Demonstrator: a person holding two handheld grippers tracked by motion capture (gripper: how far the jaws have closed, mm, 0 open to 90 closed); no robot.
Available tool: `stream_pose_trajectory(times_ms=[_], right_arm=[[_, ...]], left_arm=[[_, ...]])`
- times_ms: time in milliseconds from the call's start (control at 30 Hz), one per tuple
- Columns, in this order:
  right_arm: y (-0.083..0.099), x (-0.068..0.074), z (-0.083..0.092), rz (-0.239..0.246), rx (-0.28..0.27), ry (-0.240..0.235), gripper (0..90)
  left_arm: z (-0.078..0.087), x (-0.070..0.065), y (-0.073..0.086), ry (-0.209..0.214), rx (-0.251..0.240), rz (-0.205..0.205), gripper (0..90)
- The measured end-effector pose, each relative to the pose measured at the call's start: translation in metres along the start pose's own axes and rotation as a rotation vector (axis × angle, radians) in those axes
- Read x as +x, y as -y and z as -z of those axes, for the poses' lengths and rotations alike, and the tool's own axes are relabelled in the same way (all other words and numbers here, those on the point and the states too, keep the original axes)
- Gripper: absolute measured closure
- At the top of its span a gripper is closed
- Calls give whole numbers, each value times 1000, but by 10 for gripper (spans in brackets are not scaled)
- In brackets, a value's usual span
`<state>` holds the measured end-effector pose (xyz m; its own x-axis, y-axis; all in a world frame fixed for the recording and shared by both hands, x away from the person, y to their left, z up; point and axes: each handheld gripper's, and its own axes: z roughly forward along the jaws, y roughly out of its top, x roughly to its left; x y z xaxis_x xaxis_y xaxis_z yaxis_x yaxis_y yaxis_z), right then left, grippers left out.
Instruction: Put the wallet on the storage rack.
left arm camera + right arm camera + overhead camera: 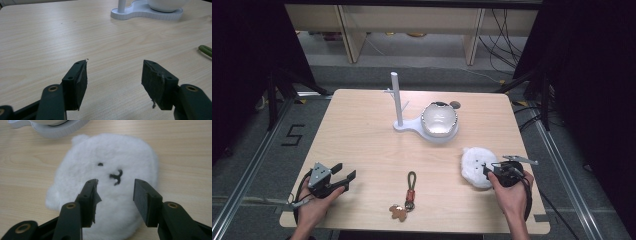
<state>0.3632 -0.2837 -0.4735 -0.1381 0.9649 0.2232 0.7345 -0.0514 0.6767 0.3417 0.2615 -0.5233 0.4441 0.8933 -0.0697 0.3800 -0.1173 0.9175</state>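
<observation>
Clearly the right gripper [115, 195] is the one at work: its two black jaws stand apart over the white plush toy [107, 182], one to each side of the stitched nose and mouth, and the pads do not seem to press the fur. I judge this an approach for a pinch on the soft body, since the fluffy pile gives a wide, yielding hold. The toy is round and flat with small ears and a dark embroidered face, and it lies on the pale wood-grain table [362, 135] just nearer the person than the white stand [412, 125]. That stand is smooth hard plastic, an upright post with short pegs and a rounded base holding a glossy bowl [439, 119]. To the left of the toy lies a keychain [409, 192] with a woven cord and a small brown figure. Well left of the toy, the left gripper [115, 75] rests low with its jaws wide apart and bare tabletop between them, probably waiting.
</observation>
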Motion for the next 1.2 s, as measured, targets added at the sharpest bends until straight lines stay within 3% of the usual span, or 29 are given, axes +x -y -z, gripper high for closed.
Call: stream_pose_trajectory(times_ms=[33, 67, 100, 133, 167, 200, 233, 267, 367, 400, 433, 500, 533, 600, 667, 700, 733, 767, 800, 867, 967, 1000, 1067, 1100, 1200], right_arm=[[-2, -2, 1, -8, 25, 11, 543], [-4, -2, 3, -48, 63, 25, 528], [-4, -2, 3, -48, 63, 25, 528], [-4, -8, 3, 0, 76, 22, 514], [-9, -11, 2, -23, 128, 5, 501], [-9, -11, 2, -23, 128, 5, 501], [-13, -17, 0, -18, 180, 17, 496], [-17, -16, 0, -65, 243, 20, 494], [-25, -19, -1, -67, 271, 26, 500], [-28, -23, -5, -65, 274, -20, 506], [-39, -26, -8, -50, 333, -23, 511], [-44, -29, -10, -24, 341, -31, 512], [-57, -30, -14, -5, 358, -30, 509], [-63, -30, -16, -8, 369, -30, 500], [-80, -32, -30, -69, 406, -20, 468], [-80, -32, -30, -69, 406, -20, 468], [-88, -34, -38, -113, 476, 0, 448], [-88, -34, -38, -113, 476, 0, 448], [-92, -40, -45, -58, 486, -3, 435], [-95, -41, -51, -69, 513, -13, 432], [-96, -39, -56, -77, 507, 0, 426], [-98, -41, -60, -46, 514, -8, 422], [-97, -40, -63, -49, 496, -12, 421], [-99, -38, -64, -58, 537, -2, 421], [-98, -37, -69, -36, 548, -9, 427]], left_arm=[[0, 0, 0, 0, 0, 0, 364], [-1, -1, -1, -3, 10, -6, 363], [-1, -1, -1, -3, 10, -6, 361], [-2, -2, -1, 6, 4, -4, 361], [-4, -2, -1, 5, 8, -3, 360], [-4, -2, -1, 5, 8, -3, 360], [-3, -2, -2, -1, 12, 1, 359], [-3, -2, -2, -1, 12, 1, 359], [-3, -1, -1, 0, 1, 12, 359], [-3, -1, -1, 6, -4, 15, 359], [-3, -1, -1, 6, -4, 13, 359], [-3, -1, -1, 9, -4, 14, 359], [-2, -1, -1, 7, -1, 12, 360], [-2, -1, -1, 11, -2, 12, 360], [-2, 0, -1, 15, -3, 21, 360], [-2, 0, -1, 15, -3, 21, 360], [-2, 0, -1, 14, -4, 21, 360], [-2, 0, -1, 13, -6, 21, 360], [-2, 0, -1, 10, 0, 18, 360], [-2, 0, -1, 13, 2, 15, 360], [-3, -1, -1, 17, -1, 15, 360], [-3, -1, -1, 13, 6, 11, 360], [-3, -1, -1, 18, -4, 12, 360], [-3, -1, -1, 19, -3, 12, 360], [-3, -1, -1, 21, -3, 15, 360]])
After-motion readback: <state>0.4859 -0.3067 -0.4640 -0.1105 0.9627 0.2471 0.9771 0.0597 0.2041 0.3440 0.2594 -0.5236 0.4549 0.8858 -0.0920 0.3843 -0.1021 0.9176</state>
